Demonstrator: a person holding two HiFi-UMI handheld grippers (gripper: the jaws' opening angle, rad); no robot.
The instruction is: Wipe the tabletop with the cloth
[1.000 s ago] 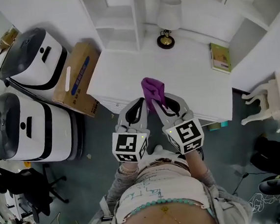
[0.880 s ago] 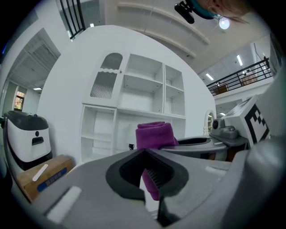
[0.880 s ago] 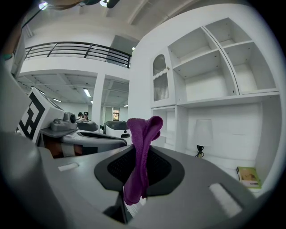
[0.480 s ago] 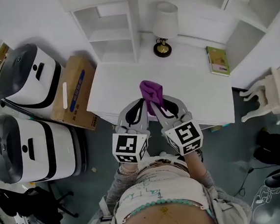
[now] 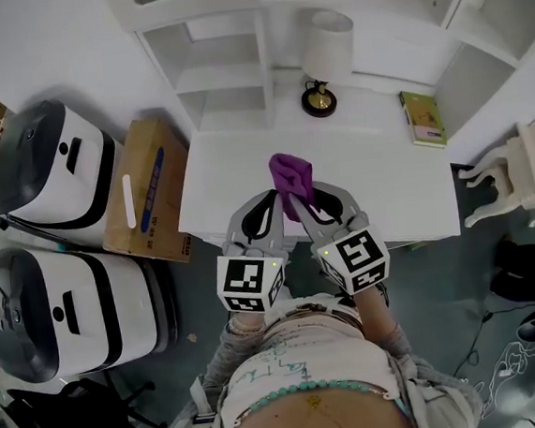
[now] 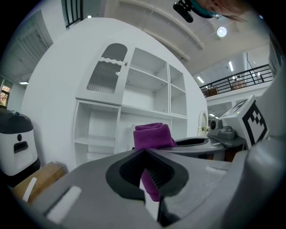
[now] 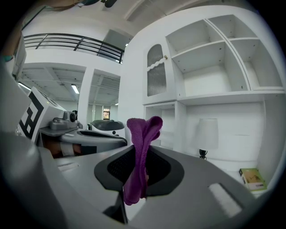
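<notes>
A folded purple cloth (image 5: pixel 291 175) sticks up over the near edge of the white tabletop (image 5: pixel 387 183). My right gripper (image 5: pixel 301 198) is shut on it; in the right gripper view the cloth (image 7: pixel 142 134) stands pinched between the jaws of the right gripper (image 7: pixel 136 181). My left gripper (image 5: pixel 269 204) sits close beside it on the left, shut with nothing in it. In the left gripper view the cloth (image 6: pixel 152 135) shows just behind the closed jaws of the left gripper (image 6: pixel 149 179). Both grippers hover at the table's front edge.
A table lamp (image 5: pixel 321 54) and a green book (image 5: pixel 423 118) rest at the back of the table. White shelving (image 5: pixel 225 67) rises behind it. A cardboard box (image 5: pixel 143 194) and two white machines (image 5: pixel 41 160) stand on the floor at left, a white chair (image 5: pixel 518 175) at right.
The head view has shifted a little, so the table and lamp sit slightly differently in frame. Both grippers and the cloth keep the same pose side by side.
</notes>
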